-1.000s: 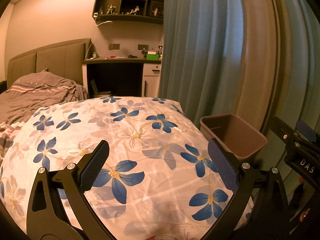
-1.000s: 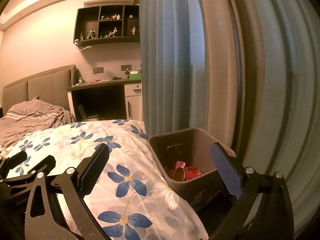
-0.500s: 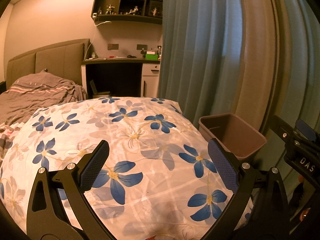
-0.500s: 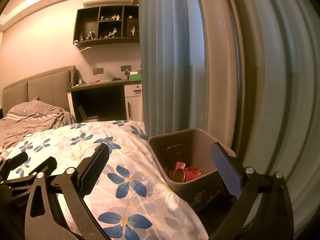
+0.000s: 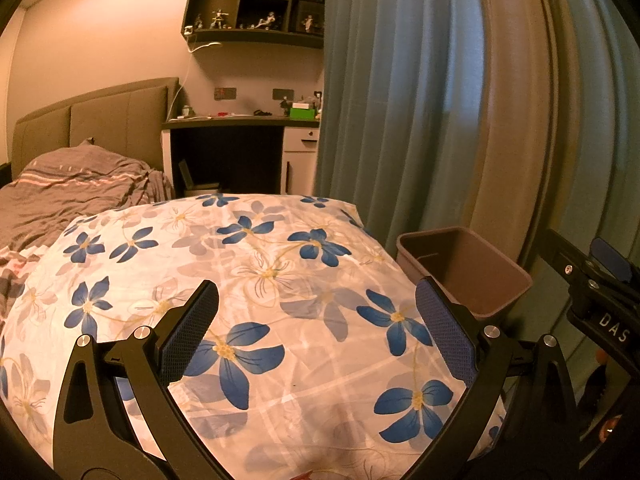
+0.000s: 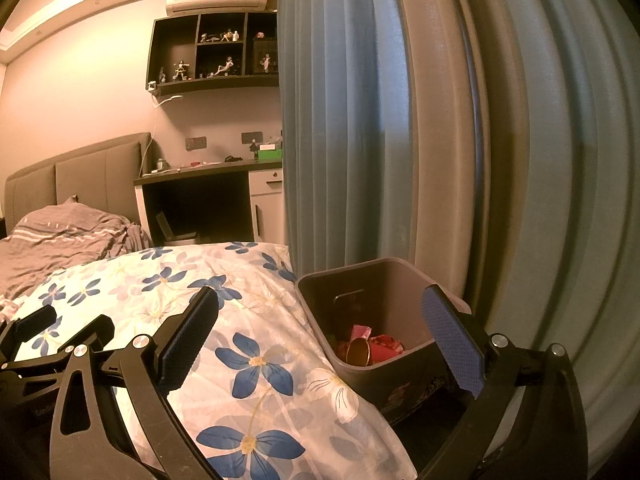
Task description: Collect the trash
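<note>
**Trash Binned, Both Grippers Held Empty Above the Bed**

The left gripper [image 5: 316,328] is held with its jaws spread wide and nothing between them, above the floral duvet [image 5: 256,280]. The right gripper [image 6: 320,332] is likewise spread wide and empty, aimed at the dark plastic bin [image 6: 404,384] that stands just beside the bed edge, in front of the blue curtain [image 6: 340,140].

The collected trash is seen inside the bin: crumpled red wrappers [image 6: 380,344] and what looks like a small brown cup [image 6: 358,354] lying on its side. No further trash is seen on the duvet in either view.

The wrappers are judged light, soft and easily crushed; they would best be pinched at a raised fold. The cup is judged light and thin-walled, liable to buckle, and would be taken across its rim with a gentle squeeze. The task appears close to finished.
</note>
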Action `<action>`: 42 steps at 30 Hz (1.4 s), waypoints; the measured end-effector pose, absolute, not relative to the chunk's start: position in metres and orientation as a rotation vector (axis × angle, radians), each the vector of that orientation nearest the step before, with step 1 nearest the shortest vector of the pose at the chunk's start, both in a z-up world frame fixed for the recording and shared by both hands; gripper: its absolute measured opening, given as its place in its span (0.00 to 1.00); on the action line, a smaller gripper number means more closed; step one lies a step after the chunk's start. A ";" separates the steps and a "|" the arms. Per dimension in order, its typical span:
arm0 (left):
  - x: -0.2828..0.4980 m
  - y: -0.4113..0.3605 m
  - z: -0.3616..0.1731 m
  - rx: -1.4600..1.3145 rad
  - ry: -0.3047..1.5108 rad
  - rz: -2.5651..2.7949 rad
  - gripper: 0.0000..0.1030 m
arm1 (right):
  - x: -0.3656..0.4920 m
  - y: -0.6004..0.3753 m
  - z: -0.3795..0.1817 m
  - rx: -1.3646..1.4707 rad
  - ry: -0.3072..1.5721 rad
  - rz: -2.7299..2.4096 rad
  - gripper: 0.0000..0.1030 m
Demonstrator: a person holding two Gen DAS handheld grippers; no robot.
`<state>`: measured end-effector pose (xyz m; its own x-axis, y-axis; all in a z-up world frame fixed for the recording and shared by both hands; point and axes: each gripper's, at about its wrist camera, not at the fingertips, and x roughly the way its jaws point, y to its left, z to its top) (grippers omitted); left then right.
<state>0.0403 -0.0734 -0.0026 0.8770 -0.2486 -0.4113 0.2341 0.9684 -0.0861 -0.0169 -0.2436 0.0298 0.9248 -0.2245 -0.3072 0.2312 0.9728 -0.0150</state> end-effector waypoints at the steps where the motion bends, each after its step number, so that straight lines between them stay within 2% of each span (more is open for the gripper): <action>1: 0.041 -0.072 -0.003 -0.035 0.434 -0.252 0.94 | -0.017 -0.244 0.029 0.020 0.313 -0.233 0.95; 25: 0.038 -0.082 -0.001 -0.033 0.431 -0.260 0.94 | -0.017 -0.245 0.029 0.024 0.313 -0.232 0.95; 29: 0.037 -0.085 -0.001 -0.029 0.431 -0.268 0.85 | -0.017 -0.243 0.030 0.024 0.315 -0.236 0.95; 42: 0.036 -0.085 -0.002 -0.030 0.427 -0.271 0.84 | -0.017 -0.247 0.030 0.024 0.314 -0.235 0.95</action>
<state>0.0355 -0.0851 -0.0016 0.8748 -0.2661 -0.4049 0.2536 0.9635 -0.0853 -0.0170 -0.2465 0.0295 0.9241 -0.2251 -0.3090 0.2325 0.9725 -0.0132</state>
